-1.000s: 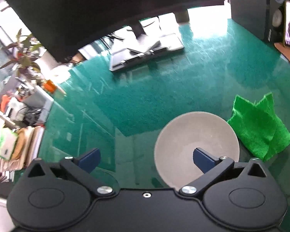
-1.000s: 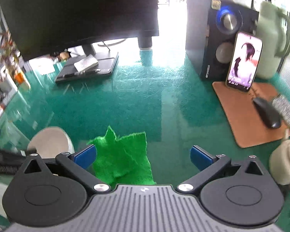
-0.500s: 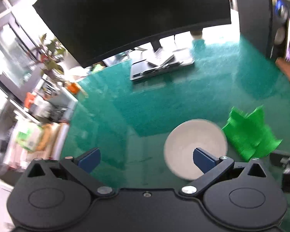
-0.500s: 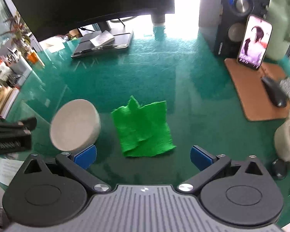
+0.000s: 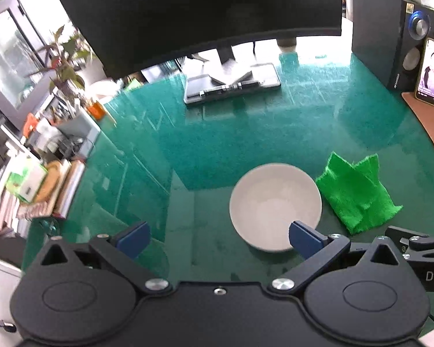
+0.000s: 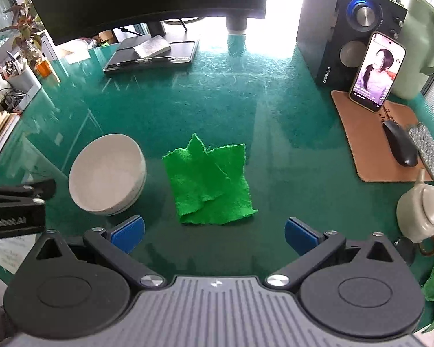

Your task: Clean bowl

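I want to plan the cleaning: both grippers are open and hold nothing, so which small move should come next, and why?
Probably lower the right gripper onto the green cloth. The cloth lies flat ahead between its open fingers, beside the empty bowl, and wiping needs it in hand first.

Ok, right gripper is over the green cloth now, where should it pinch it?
Take the green cloth at the raised fold ridge crossing its middle, coming straight down from above. It lies nearly flat on the table, so its edges offer little. The open right gripper hovers just short of it.
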`<state>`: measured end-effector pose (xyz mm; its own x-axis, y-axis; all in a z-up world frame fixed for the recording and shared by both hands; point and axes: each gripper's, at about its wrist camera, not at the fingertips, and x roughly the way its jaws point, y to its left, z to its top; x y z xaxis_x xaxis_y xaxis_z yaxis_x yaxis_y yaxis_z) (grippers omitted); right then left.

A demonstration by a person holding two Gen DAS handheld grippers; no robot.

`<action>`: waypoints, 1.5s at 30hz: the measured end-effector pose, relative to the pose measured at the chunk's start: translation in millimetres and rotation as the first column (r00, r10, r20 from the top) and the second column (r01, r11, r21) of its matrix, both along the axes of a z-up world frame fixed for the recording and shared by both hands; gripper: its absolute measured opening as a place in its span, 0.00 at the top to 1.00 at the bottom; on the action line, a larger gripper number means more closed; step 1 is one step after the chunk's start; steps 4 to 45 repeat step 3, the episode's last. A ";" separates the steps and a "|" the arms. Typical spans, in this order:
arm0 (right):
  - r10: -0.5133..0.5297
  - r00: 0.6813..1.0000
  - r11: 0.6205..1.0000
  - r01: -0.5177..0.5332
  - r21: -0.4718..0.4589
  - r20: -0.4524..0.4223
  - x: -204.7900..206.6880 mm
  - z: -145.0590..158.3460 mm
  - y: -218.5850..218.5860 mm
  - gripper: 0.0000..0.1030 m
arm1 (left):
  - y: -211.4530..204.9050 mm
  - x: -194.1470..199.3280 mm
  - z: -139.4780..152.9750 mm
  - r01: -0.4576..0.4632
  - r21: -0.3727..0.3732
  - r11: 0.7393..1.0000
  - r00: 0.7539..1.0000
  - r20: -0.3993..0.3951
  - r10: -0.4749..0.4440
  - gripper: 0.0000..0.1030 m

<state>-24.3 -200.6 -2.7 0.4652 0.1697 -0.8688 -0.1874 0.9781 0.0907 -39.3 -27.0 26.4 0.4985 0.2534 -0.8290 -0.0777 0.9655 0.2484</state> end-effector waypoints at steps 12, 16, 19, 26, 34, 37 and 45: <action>-0.006 1.000 1.000 0.006 0.008 -0.003 0.4 -1.4 -0.7 0.00 | 3.0 -3.5 -0.3 -0.020 -0.014 1.000 1.000 -0.002 0.020 0.00; -0.006 1.000 1.000 0.006 0.008 -0.003 0.4 -1.4 -0.7 0.00 | 3.0 -3.5 -0.3 -0.020 -0.014 1.000 1.000 -0.002 0.020 0.00; -0.006 1.000 1.000 0.006 0.008 -0.003 0.4 -1.4 -0.7 0.00 | 3.0 -3.5 -0.3 -0.020 -0.014 1.000 1.000 -0.002 0.020 0.00; -0.006 1.000 1.000 0.006 0.008 -0.003 0.4 -1.4 -0.7 0.00 | 3.0 -3.5 -0.3 -0.020 -0.014 1.000 1.000 -0.002 0.020 0.00; -0.006 1.000 1.000 0.006 0.008 -0.003 0.4 -1.4 -0.7 0.00 | 3.0 -3.5 -0.3 -0.020 -0.014 1.000 1.000 -0.002 0.020 0.00; -0.006 1.000 1.000 0.006 0.008 -0.003 0.4 -1.4 -0.7 0.00 | 3.0 -3.5 -0.3 -0.020 -0.014 1.000 1.000 -0.002 0.020 0.00; -0.006 1.000 1.000 0.006 0.008 -0.003 0.4 -1.4 -0.7 0.00 | 3.0 -3.5 -0.3 -0.020 -0.014 1.000 1.000 -0.002 0.020 0.00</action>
